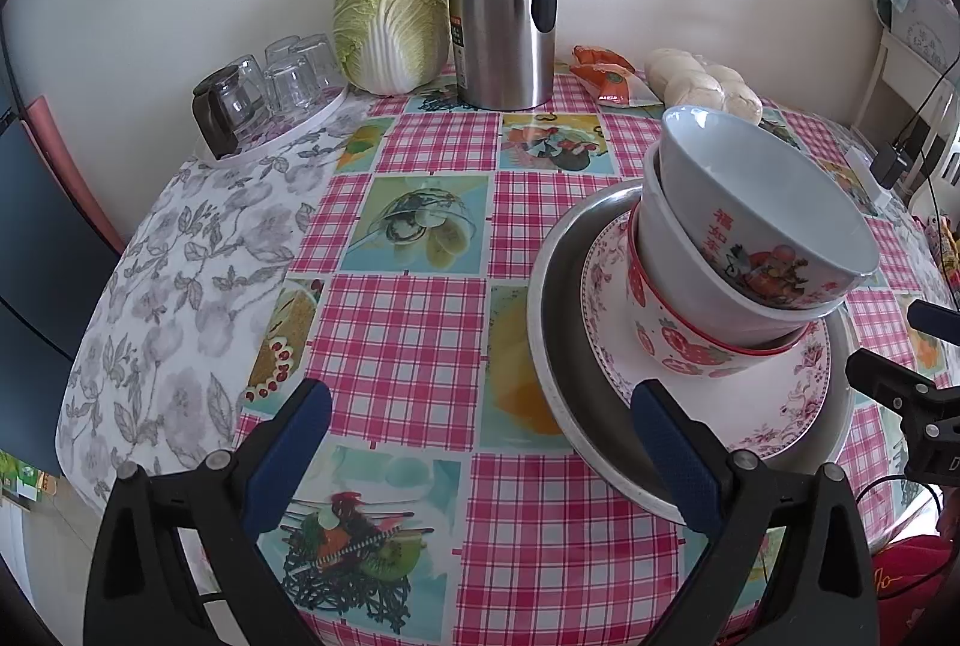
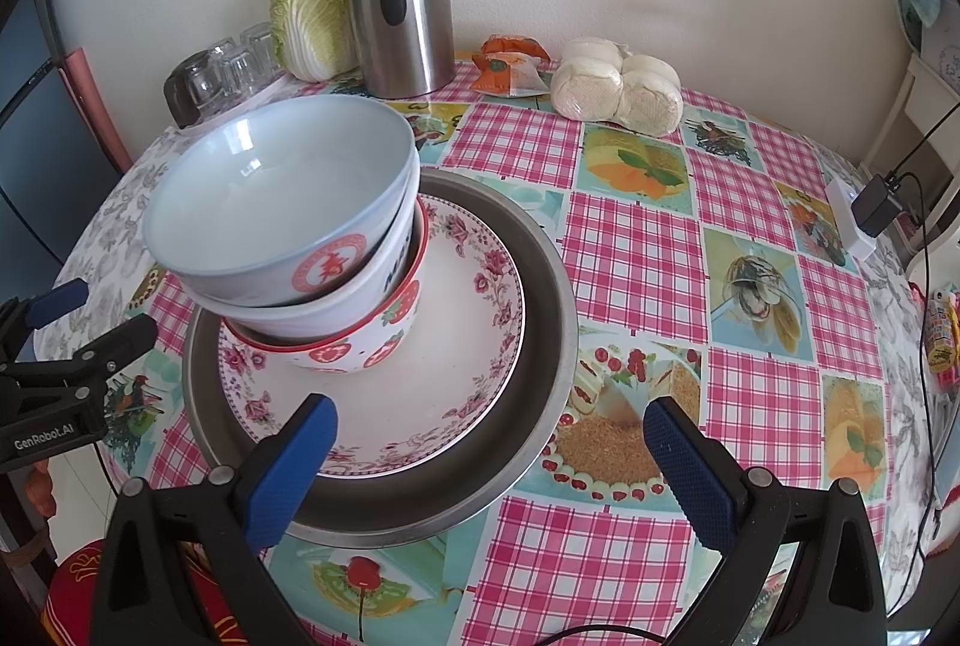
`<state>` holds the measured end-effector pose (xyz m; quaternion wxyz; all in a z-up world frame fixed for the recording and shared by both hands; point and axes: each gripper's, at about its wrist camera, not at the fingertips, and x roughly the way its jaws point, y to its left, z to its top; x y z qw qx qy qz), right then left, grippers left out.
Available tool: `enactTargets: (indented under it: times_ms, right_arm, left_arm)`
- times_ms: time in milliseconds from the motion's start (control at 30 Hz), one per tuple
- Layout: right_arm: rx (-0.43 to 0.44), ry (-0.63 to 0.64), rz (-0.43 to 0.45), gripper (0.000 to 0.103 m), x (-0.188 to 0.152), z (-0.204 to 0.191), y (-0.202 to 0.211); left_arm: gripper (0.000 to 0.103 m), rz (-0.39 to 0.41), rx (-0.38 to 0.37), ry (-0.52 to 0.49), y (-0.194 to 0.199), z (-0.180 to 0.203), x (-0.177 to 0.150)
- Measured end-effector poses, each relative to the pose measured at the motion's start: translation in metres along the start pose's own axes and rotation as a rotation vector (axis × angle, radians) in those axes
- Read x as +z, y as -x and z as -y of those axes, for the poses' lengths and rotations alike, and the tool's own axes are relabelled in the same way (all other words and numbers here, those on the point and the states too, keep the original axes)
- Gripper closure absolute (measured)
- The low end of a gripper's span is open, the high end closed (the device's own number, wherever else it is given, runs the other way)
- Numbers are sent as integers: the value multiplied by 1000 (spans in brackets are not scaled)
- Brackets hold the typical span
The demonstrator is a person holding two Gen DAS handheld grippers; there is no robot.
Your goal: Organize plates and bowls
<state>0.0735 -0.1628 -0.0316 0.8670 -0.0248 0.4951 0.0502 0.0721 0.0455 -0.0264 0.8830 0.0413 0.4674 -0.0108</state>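
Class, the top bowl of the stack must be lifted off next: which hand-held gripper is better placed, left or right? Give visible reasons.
Probably the right hand-held gripper. It is open, and the tilted top bowl leans toward its left, rim exposed. The left hand-held gripper, also open, mostly faces bare tablecloth, the stack off to its right.

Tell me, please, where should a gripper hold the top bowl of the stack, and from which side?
Probably the raised rim of the top bowl, pinched from the right gripper side. The bowl tilts in the stack, so that edge stands clear of the bowl below.
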Motion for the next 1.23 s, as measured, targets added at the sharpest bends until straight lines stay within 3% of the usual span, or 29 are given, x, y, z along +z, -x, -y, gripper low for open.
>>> enactTargets:
  times_ms: [1233]
  right_arm:
    - [-1, 4, -4, 0, 0, 1, -1]
  left_arm:
    - [3, 20, -5, 30, 6, -2, 0]
